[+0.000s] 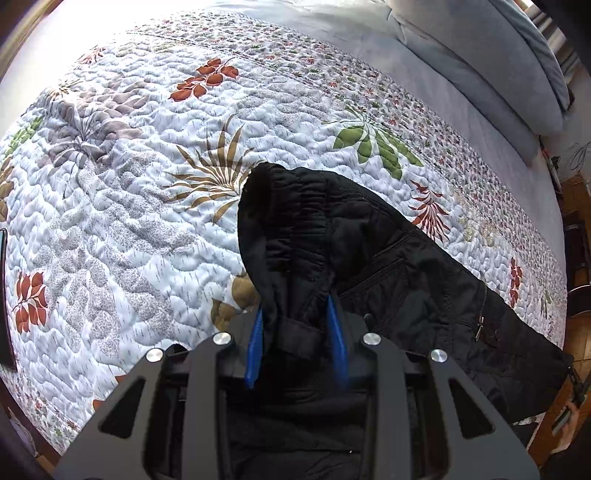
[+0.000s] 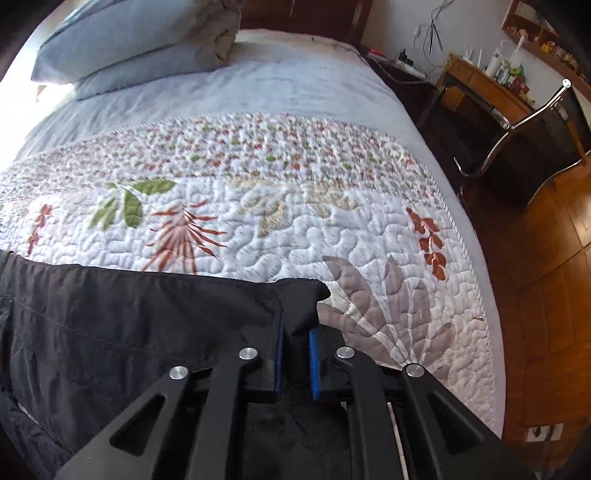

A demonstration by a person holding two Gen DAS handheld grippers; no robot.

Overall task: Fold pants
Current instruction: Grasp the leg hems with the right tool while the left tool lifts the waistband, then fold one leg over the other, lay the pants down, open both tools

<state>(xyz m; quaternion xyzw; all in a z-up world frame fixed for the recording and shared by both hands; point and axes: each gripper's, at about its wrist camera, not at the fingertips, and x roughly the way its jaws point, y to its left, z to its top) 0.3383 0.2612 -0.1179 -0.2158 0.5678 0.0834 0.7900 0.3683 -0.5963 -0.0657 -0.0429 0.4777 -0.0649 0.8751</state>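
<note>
Left hand-held gripper (image 1: 299,332) pinching pants (image 1: 369,251) | right hand-held gripper (image 2: 295,354) pinching hem | quilt (image 1: 129,184) beneath

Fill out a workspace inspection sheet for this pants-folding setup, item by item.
Surface: quilted floral bedspread over a bed, lying smooth.
Job's things: black pants; waistband end lifted in the left view, far end in the right view.
Clutter: nothing seen on the bedspread apart from stacked pillows at the head.
Grippers: left gripper shut on the waistband; right gripper shut on a fabric corner.
Cables: wires hang on the wall beyond the bed.
Surroundings: wooden desk, metal-framed chair, wood floor.
</note>
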